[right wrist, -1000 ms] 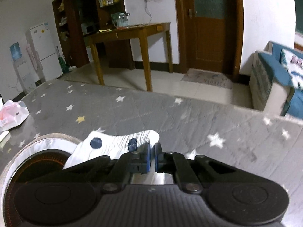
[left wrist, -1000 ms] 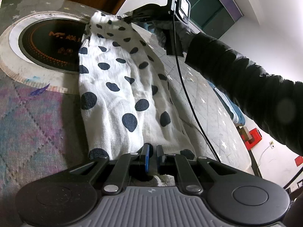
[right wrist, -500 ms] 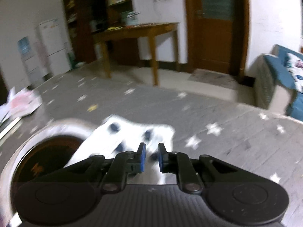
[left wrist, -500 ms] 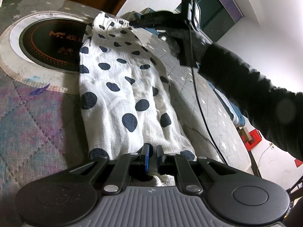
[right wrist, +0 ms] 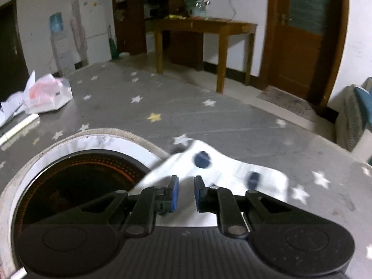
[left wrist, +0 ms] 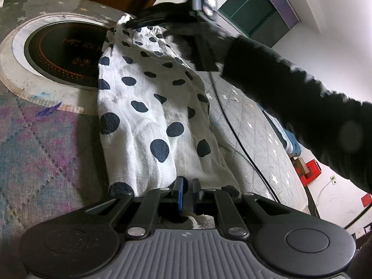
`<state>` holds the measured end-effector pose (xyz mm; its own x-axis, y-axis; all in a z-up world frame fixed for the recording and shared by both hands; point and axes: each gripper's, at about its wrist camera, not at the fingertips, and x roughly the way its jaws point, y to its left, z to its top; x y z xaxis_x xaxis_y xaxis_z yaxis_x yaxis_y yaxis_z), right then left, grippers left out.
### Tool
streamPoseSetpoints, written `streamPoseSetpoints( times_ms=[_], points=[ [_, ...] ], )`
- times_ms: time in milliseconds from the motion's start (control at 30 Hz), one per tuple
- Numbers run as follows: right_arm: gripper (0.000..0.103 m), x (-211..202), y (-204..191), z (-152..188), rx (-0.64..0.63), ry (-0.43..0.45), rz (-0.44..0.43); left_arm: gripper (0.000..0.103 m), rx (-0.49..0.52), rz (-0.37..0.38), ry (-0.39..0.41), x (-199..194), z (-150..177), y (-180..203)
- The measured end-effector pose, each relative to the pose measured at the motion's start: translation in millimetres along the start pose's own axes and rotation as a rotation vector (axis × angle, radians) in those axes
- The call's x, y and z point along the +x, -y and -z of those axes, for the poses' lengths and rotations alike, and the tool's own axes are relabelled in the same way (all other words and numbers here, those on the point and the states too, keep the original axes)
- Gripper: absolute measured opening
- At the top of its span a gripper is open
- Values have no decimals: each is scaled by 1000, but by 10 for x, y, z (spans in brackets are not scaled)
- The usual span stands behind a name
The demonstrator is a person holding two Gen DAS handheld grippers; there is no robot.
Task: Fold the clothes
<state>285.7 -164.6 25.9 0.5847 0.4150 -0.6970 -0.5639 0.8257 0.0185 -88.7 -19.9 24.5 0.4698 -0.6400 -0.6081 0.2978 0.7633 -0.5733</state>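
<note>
Since a second ago the right gripper (right wrist: 185,194) has let go of the white cotton garment with navy polka dots (left wrist: 148,107); its jaws have just been opening and stand narrowly apart, nothing between them. Cloth's far end lies blurred just beyond. The left gripper (left wrist: 186,191) pinches the near hem, partly hidden behind its fingers. The garment stretches along the grey star-patterned quilted cover (right wrist: 232,125), overlapping the round black cooktop (left wrist: 67,48).

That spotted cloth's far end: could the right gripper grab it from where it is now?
Probably yes: the right gripper is open right over the spotted cloth, with nothing in between.
</note>
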Motion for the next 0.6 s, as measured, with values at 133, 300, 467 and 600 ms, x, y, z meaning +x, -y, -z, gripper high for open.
streamPoseSetpoints(
  times_ms=[133, 300, 467, 600],
  points=[
    [20, 137, -62, -45, -9, 13, -9, 9, -2, -3, -1, -6, 0, 13],
    [47, -105, 176, -4, 48, 70, -1, 9, -6, 2, -2, 2, -8, 2],
    [51, -245, 610, 141, 143, 78, 76, 9, -9, 1, -5, -3, -25, 5],
    [51, -191, 830, 222, 200, 78, 85, 9, -10, -6, -9, -1, -32, 17]
  ],
)
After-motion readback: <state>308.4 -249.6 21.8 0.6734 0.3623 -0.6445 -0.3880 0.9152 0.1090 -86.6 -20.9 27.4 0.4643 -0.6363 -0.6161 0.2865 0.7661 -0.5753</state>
